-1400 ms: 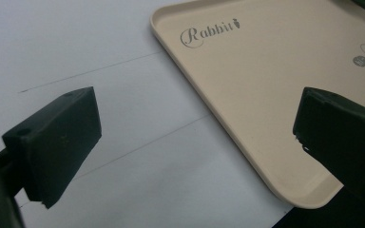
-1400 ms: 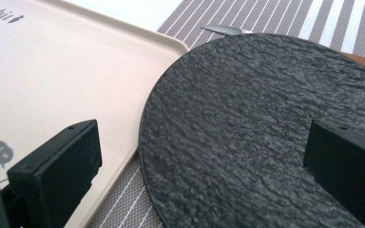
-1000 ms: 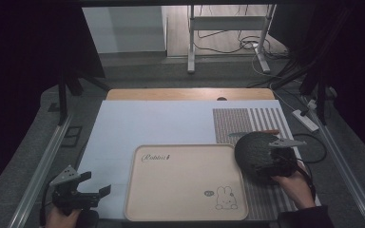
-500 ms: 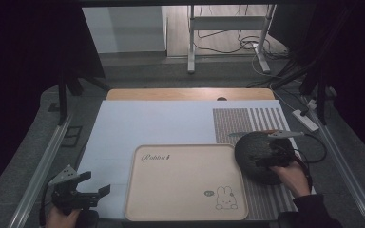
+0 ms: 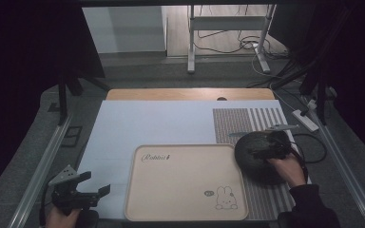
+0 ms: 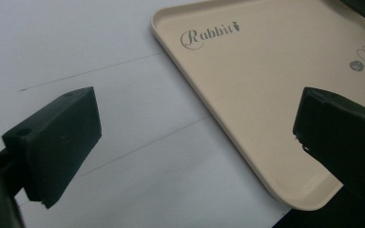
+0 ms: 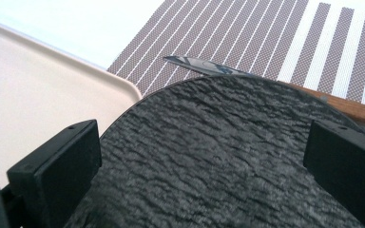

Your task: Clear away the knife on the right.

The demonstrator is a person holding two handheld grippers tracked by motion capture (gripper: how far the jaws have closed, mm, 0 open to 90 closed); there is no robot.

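Now, at the far left of the high view, the left hand-held gripper (image 5: 105, 190) is hovering low near the front left corner of the bench (image 5: 161, 123). Its jaws are standing wide apart and are holding nothing. In the left gripper view they are framing the white sheet (image 6: 100, 95) that is covering the bench and the near corner of the beige tray (image 6: 266, 80).

Moving toward the middle, the beige tray (image 5: 185, 180) is lying flat on the white sheet. It is carrying the word "Rabbit" near one corner and a small rabbit drawing near the opposite one, and its surface is bare.

Further right, a striped placemat (image 5: 247, 121) is lying beside the tray. On it a round dark slate plate (image 5: 249, 154) is resting, just beside the right edge of the tray. The right hand-held gripper (image 5: 259, 153) is sitting over this plate, with its jaws spread wide; in the right gripper view the rough plate (image 7: 209, 152) is lying between and below them, not clamped. Behind the plate a knife (image 7: 204, 65) with a wooden handle is lying on the placemat, its blade pointing toward the tray.
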